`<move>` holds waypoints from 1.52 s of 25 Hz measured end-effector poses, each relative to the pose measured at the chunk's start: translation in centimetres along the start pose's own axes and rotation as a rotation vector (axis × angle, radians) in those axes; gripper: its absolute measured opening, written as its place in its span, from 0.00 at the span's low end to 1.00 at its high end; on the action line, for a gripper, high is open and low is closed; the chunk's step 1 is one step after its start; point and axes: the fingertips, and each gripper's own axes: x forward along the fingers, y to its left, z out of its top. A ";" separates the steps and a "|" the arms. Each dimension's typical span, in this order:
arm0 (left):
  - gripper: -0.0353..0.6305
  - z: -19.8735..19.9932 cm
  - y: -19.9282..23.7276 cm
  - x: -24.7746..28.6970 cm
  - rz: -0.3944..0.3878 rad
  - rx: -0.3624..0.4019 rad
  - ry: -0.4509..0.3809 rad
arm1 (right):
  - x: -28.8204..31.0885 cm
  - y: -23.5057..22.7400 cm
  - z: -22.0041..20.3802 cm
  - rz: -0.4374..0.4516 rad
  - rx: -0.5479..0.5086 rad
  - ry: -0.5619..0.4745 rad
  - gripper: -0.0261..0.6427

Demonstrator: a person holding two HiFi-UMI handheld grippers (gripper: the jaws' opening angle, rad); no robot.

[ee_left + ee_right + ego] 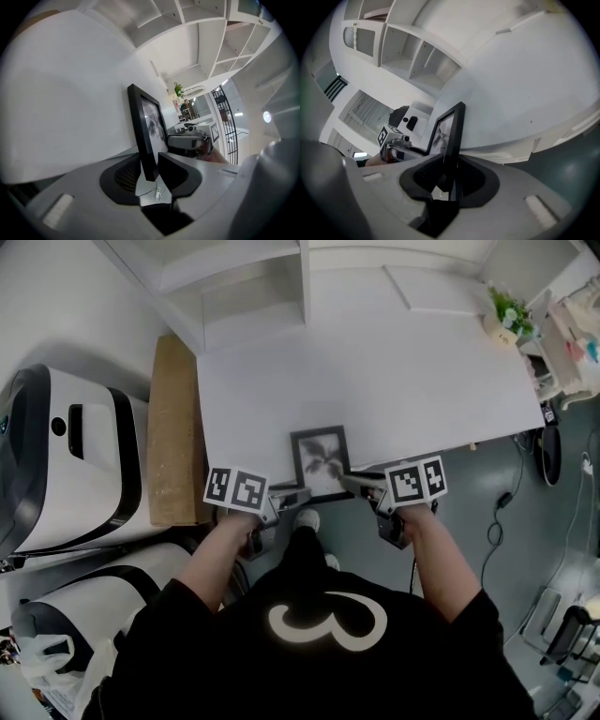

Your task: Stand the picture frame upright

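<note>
A black picture frame [320,462] with a grey plant print is at the near edge of the white table [394,371], held between both grippers. My left gripper [292,495] grips its lower left corner; the frame's black edge [143,136] stands between the pads, and the left gripper [151,166] is shut on it. My right gripper [361,486] holds the lower right corner. In the right gripper view the frame [452,131] rises edge-on from the right gripper [451,171], clamped between the pads. The frame looks raised, near upright, with its print facing me.
White shelving [234,287] runs along the back of the table. A tan board [173,427] lies by the table's left edge, with white-and-black machines [66,456] beyond it. A small potted plant [509,313] stands at the far right corner. Cables lie on the grey floor [506,512].
</note>
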 end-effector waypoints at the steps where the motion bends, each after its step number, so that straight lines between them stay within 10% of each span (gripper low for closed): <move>1: 0.23 -0.1 0.1 0.0 0.005 0.008 0.007 | 0.0 0.0 0.0 -0.005 -0.001 0.003 0.19; 16: 0.22 2.0 -1.0 -2.1 0.123 0.273 0.018 | -0.5 2.3 2.7 -0.108 -0.228 -0.023 0.18; 38: 0.20 18.8 -3.8 -8.0 0.352 0.840 -0.192 | -1.5 7.6 18.3 -0.335 -0.696 -0.307 0.18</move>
